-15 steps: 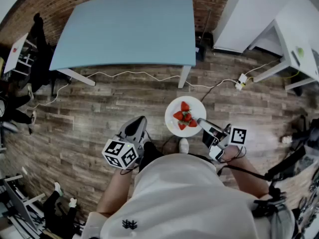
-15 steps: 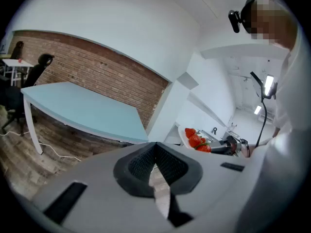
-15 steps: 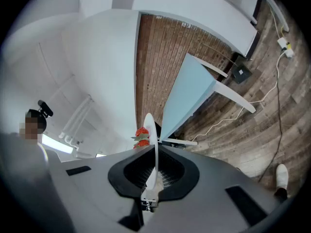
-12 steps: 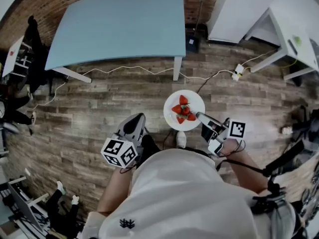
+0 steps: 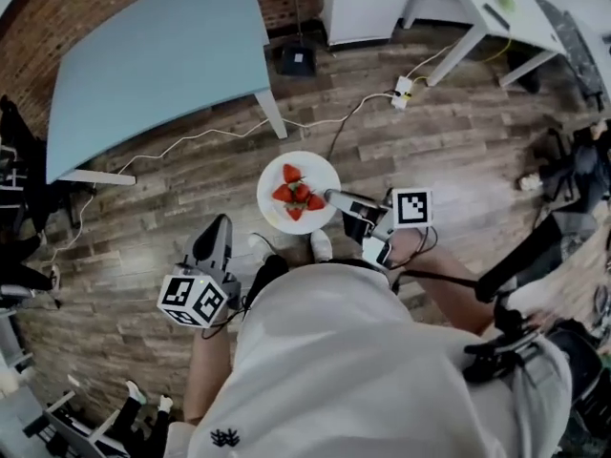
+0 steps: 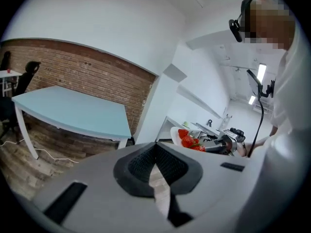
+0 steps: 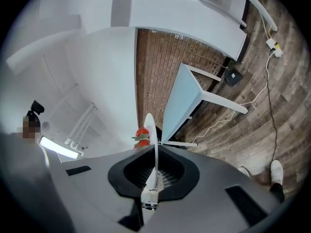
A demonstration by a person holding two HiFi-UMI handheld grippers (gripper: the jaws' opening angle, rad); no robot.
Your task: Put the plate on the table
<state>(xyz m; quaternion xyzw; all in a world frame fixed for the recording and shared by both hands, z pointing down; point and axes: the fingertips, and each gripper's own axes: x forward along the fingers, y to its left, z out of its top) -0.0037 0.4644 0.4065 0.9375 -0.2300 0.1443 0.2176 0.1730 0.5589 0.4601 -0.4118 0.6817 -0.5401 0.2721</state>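
Observation:
A white plate (image 5: 320,175) with several strawberries (image 5: 296,197) is held in the air above the wooden floor, in front of me. My right gripper (image 5: 334,198) is shut on the plate's right rim; in the right gripper view the plate (image 7: 151,130) shows edge-on between the jaws, with strawberries (image 7: 142,135) on its left face. The light blue table (image 5: 143,70) stands at the upper left, some way from the plate. My left gripper (image 5: 215,237) hangs low at my left side, shut and holding nothing. From the left gripper view the plate (image 6: 177,135) and table (image 6: 73,113) are both visible.
A white cable (image 5: 191,136) runs across the floor past a table leg (image 5: 270,113) to a power strip (image 5: 399,92). A black box (image 5: 296,60) sits by the brick wall. White desks (image 5: 477,8) stand at upper right. Chairs and gear crowd the left (image 5: 19,246) and right (image 5: 573,170) edges.
The head view has swung right, so the table and plate sit further left in the frame. The right gripper still holds the plate; the left gripper has dropped lower and leftward.

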